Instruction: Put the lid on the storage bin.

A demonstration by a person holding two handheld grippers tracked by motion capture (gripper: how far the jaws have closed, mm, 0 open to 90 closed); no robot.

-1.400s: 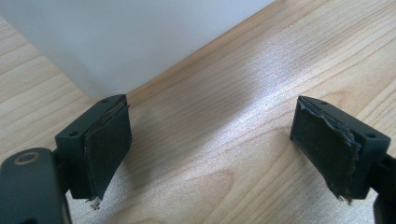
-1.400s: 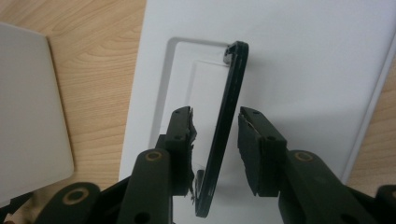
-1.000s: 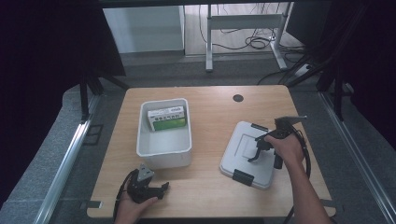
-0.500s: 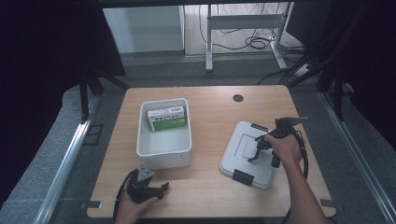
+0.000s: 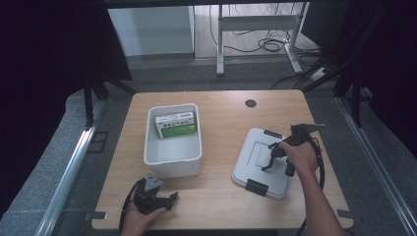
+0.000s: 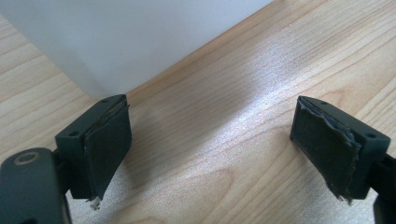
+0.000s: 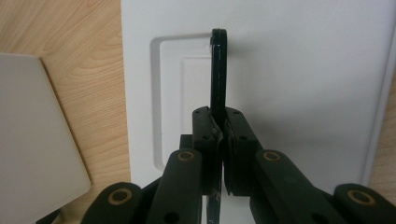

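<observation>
A grey lid (image 5: 252, 169) with black latches lies on the table's right half. Its black handle (image 7: 218, 70) stands up edge-on, and my right gripper (image 7: 218, 122) is shut on it. From above, the right gripper (image 5: 270, 158) is over the lid's middle, with a hand behind it. A white bin (image 5: 172, 158) stands left of centre with a green and white box (image 5: 177, 125) inside. My left gripper (image 5: 167, 199) rests at the front left edge, just in front of the bin. It is open (image 6: 210, 135) with only bare wood between its pads, and the bin's wall (image 6: 116, 42) is close ahead.
A dark round hole (image 5: 251, 103) marks the tabletop at the back. Bare wood lies between the bin and the lid. The bin's corner (image 7: 37, 140) is to the left of the lid. Beyond the table are a metal frame (image 5: 255, 29) and floor cables (image 5: 268, 45).
My right gripper has shifted slightly toward the near side over the lid, staying closed on the handle. The left gripper has not moved.
</observation>
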